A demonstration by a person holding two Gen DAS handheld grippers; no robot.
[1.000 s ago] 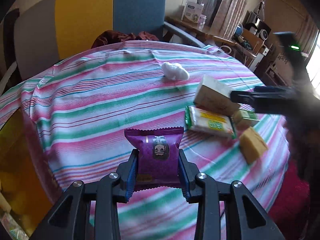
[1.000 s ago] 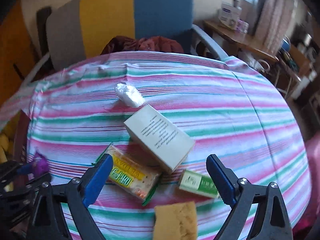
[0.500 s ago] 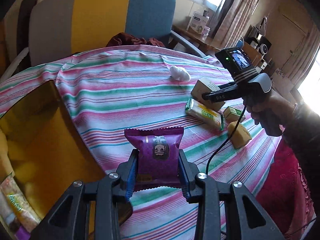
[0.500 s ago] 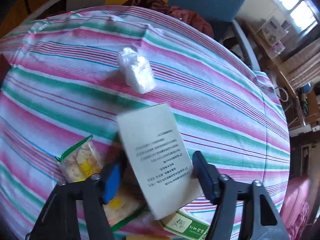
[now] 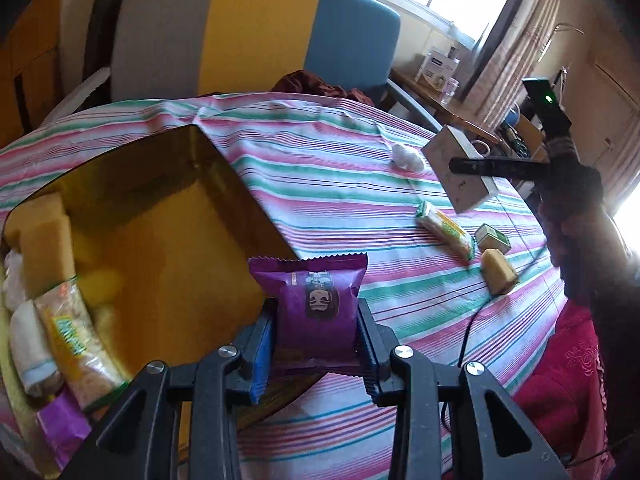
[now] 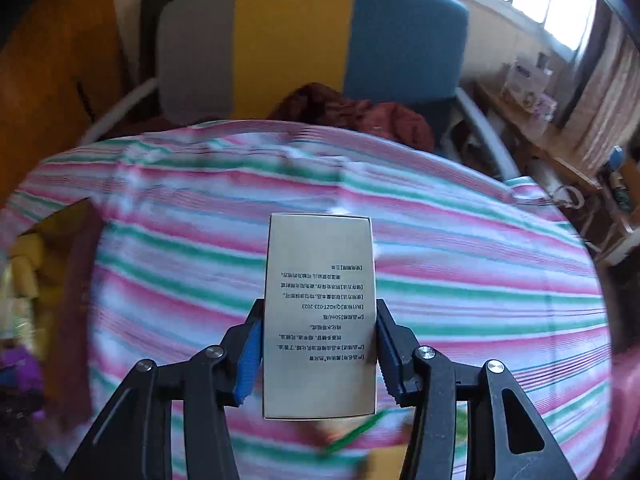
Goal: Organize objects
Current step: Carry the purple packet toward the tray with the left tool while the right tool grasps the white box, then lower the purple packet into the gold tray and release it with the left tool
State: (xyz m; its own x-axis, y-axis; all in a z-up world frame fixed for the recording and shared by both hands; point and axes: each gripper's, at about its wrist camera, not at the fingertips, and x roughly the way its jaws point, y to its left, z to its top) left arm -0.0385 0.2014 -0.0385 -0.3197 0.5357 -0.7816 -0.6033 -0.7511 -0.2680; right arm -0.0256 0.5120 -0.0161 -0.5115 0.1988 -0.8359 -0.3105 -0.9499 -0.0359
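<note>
The purple snack packet (image 5: 320, 304) is clamped upright in the left claw (image 5: 316, 344), held over the near corner of the yellow box (image 5: 168, 248) on the striped tabletop (image 5: 320, 184). The right claw (image 6: 318, 352), whose jaws have just been closing, is clamped on the white printed carton (image 6: 320, 312), lifted clear of the tabletop. A biscuit pack (image 5: 446, 230), small green box (image 5: 494, 237) and sponge (image 5: 498, 271) are left on the cloth.

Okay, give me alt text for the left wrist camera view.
The left gripper clamps a purple foil snack packet beside an open yellow box of snacks on a striped tablecloth. Across the table, the right gripper holds a pale rectangular carton up.
</note>
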